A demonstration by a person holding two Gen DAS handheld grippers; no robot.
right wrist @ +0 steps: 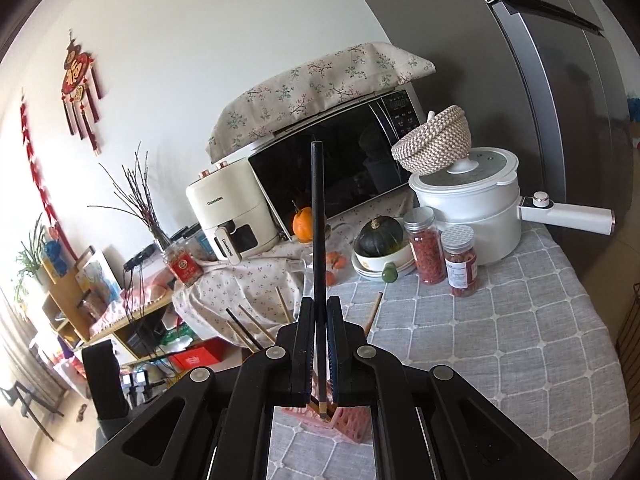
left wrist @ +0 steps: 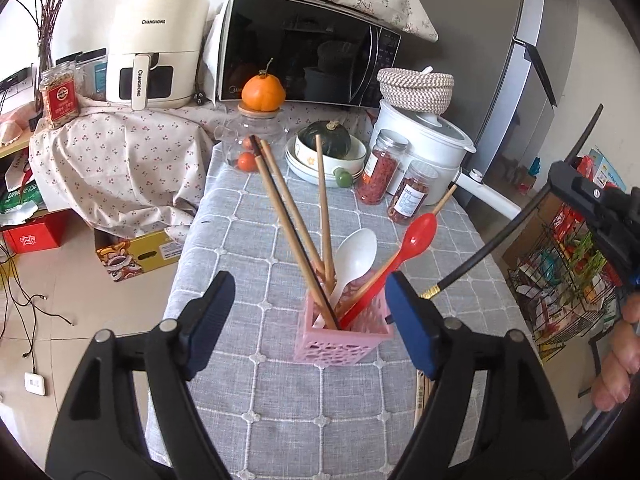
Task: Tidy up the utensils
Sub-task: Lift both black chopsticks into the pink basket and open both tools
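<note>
Black chopstick [right wrist: 317, 216] stands clamped in the right claw [right wrist: 319, 322], while the left claw [left wrist: 310, 320] gapes, tilted down over the pink holder [left wrist: 340, 340].

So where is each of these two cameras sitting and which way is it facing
Left wrist: rides on the left gripper, angled down over the table at the pink holder of chopsticks and spoons; its open jaws show, plus fingers of a hand at the right edge.
Right wrist: rides on the right gripper, facing the microwave; its jaws, shut on a black chopstick, show.
Shared: the holder, microwave, air fryer, pot, jars and black chopstick.
</note>
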